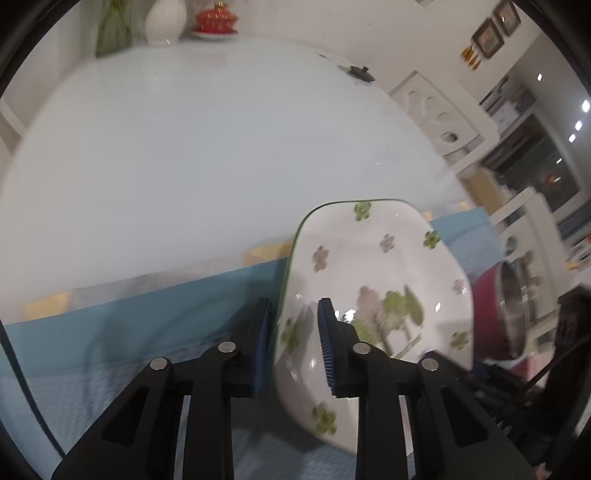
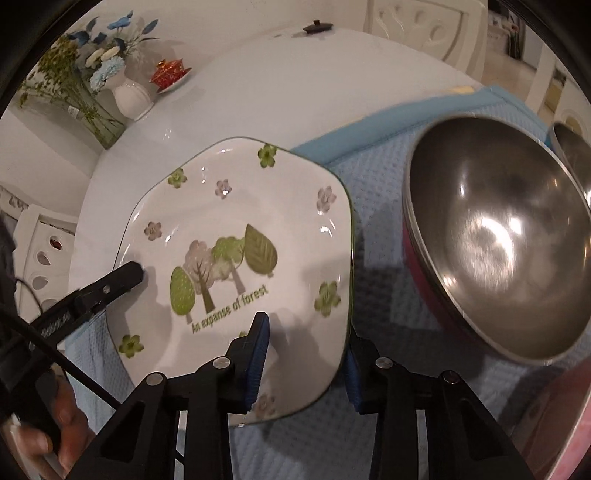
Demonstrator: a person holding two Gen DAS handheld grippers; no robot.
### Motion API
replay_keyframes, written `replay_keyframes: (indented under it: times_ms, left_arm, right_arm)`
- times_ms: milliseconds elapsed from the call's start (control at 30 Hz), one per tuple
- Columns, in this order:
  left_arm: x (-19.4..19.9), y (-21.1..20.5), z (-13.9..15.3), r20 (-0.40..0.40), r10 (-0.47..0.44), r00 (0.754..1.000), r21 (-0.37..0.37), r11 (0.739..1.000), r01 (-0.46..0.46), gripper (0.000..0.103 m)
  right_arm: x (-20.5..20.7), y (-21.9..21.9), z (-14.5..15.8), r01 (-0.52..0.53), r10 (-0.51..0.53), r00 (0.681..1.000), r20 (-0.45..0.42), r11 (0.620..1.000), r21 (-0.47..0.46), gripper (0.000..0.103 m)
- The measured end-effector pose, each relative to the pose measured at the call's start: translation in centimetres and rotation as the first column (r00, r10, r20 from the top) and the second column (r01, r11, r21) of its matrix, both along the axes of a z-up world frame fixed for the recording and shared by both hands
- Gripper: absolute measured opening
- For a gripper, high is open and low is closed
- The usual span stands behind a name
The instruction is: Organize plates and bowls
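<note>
White plate (image 2: 236, 236) with green trees and flowers, light-blue waffle mat (image 2: 376, 206), silver bowl (image 2: 495, 236)

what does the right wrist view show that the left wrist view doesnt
Only the right wrist view: the plate's lettering, the blue flowers, a second steel bowl and the right gripper astride the plate's near rim.
Only the left wrist view: framed pictures on the wall.
Both: the tree-print plate on the blue mat, the left gripper at its edge, the large steel bowl, the red lidded cup.
</note>
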State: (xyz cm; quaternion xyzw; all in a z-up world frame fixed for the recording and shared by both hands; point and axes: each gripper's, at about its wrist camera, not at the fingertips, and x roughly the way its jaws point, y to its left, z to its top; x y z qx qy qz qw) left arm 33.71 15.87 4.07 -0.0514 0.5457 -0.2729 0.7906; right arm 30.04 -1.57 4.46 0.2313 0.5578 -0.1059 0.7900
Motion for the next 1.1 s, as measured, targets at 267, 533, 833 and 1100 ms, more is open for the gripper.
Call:
replay_keyframes:
  times_ms: [267, 533, 833, 1100]
  left_arm:
    - [-1.2, 0.6, -0.1, 0.045, -0.011, 0.999, -0.029, 1.0, 0.013, 0.022]
    - [-6.8, 6.7, 0.3, 0.024, 0.102, 0.994, -0.022, 0.995, -0.102, 0.022]
    - [-12.6, 11.1, 0.0, -0.012, 0.099, 0.995, 0.082, 0.992, -0.098, 0.021]
    - [-9.9, 11.4, -0.9, -0.028, 0.16, 0.987, 0.038, 0.986, -0.159, 0.021]
  right_arm:
    - [0.0, 1.0, 0.0, -0.075, 0.077, 0.997, 0.026, 0.995, -0.072, 0.037]
    - [-0.4, 4.2, 0.3, -0.313, 0.313, 0.95, -0.007, 0.947, -0.068, 0.039]
    - [-0.6, 8.3, 0.4, -0.443, 0.444, 0.896, 0.006, 0.895, -0.046, 0.039]
    - [-0.2, 6.8, -0.2, -0.406, 0.403, 0.914, 0.051, 0.909, 0.091, 0.038]
